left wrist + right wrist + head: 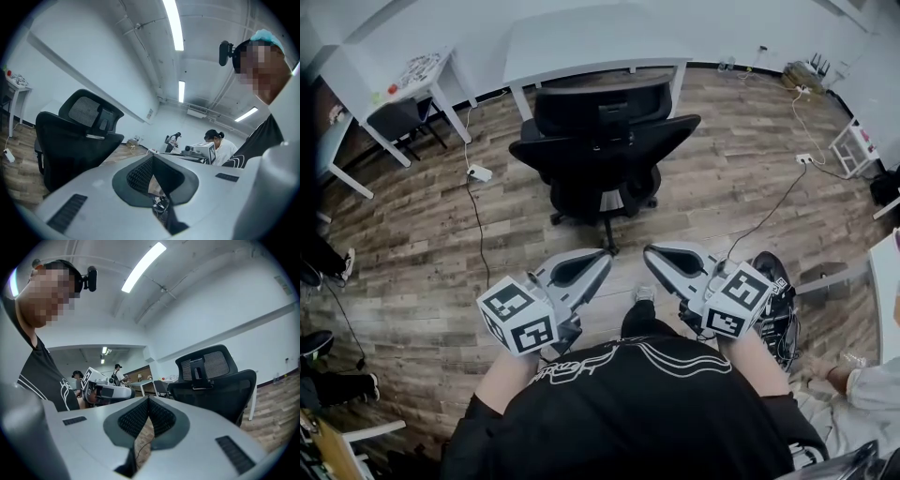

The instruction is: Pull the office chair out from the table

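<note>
A black office chair (600, 141) with a mesh back stands on the wood floor, its back toward the white table (591, 42) and its seat facing me. It also fills the left of the left gripper view (75, 136) and the right of the right gripper view (215, 380). My left gripper (602, 259) and right gripper (650, 251) hang close to my body, short of the chair's base, tips turned toward each other. Both are shut with nothing between the jaws (152, 157) (147, 399). Neither touches the chair.
A power strip (480, 172) with a cable lies on the floor left of the chair. Another cable runs right to a socket block (804, 157). A second white desk (394, 84) stands far left, a white rack (853, 145) at right. Other people stand at both edges.
</note>
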A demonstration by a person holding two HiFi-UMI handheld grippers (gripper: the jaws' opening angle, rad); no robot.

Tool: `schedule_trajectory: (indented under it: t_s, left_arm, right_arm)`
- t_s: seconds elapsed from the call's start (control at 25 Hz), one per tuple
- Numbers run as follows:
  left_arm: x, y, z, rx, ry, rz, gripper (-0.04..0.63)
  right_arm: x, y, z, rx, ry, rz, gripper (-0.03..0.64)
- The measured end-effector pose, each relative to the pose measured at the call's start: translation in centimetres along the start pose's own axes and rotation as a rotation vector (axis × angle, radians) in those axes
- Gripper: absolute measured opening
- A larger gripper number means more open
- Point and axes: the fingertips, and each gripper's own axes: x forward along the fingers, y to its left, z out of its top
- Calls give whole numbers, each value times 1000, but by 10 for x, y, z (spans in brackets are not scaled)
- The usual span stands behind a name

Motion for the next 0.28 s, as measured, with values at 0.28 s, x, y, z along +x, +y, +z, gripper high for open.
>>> schedule_trajectory:
  t_s: [0.28]
  left_arm:
    - [5,2,-4,2,5,5,6]
  right_arm:
    - [-1,-6,-6,22,2,-6,34]
